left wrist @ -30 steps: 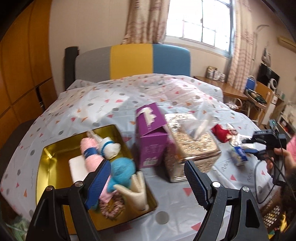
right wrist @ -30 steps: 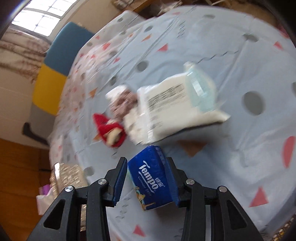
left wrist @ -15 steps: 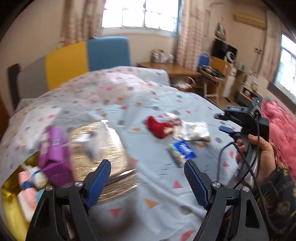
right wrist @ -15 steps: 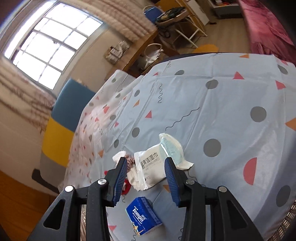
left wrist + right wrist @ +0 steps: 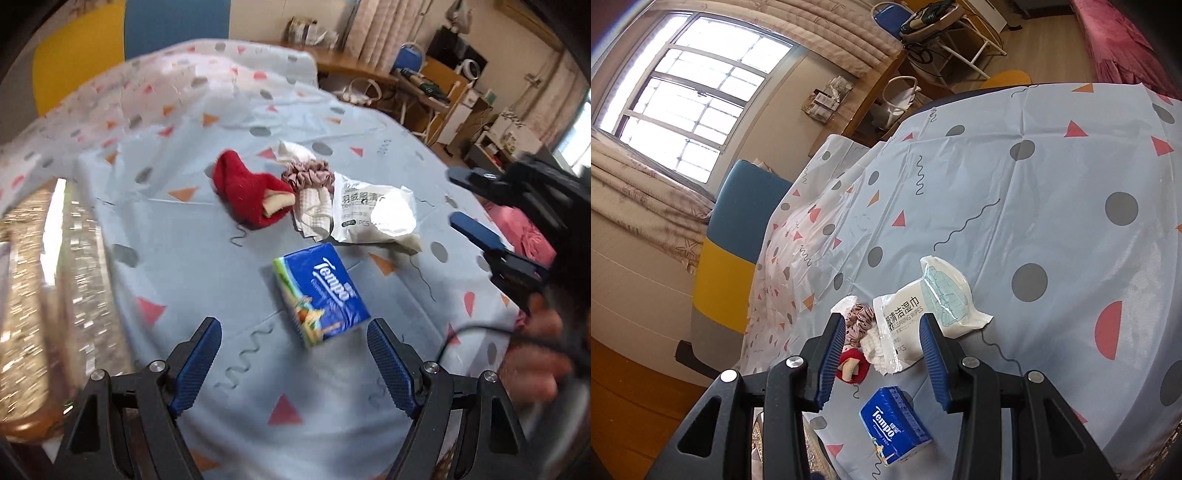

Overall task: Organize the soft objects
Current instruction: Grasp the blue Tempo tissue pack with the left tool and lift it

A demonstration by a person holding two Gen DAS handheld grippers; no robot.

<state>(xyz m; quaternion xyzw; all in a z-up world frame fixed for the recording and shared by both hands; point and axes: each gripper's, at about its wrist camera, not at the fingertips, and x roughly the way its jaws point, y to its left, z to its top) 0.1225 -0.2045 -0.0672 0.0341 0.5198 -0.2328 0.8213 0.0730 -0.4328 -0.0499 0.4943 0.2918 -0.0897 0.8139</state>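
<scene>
A blue Tempo tissue pack (image 5: 321,295) lies flat on the patterned tablecloth, just beyond and between the fingers of my left gripper (image 5: 295,365), which is open wide and empty above it. Behind the pack lie a red knitted sock (image 5: 251,195), a pink scrunchie (image 5: 308,173), a white checked cloth (image 5: 314,210) and a white wipes packet (image 5: 373,214). My right gripper (image 5: 882,354) hovers above the table, partly open with nothing between its fingers. Below it lie the Tempo pack (image 5: 894,428), the wipes packet (image 5: 923,317) and the red sock (image 5: 851,365). The right gripper (image 5: 469,203) also shows at the right edge, held by a hand.
A glittery gold tissue box (image 5: 55,277) stands blurred at the left. The tablecloth (image 5: 1052,221) stretches far and right. A yellow and blue chair back (image 5: 731,236) stands behind the table. A desk and chairs fill the room beyond.
My left gripper swung right, away from the gold tin and tissue boxes, and came down over the Tempo pack. My right gripper lifted back from the pack, which now lies on the table.
</scene>
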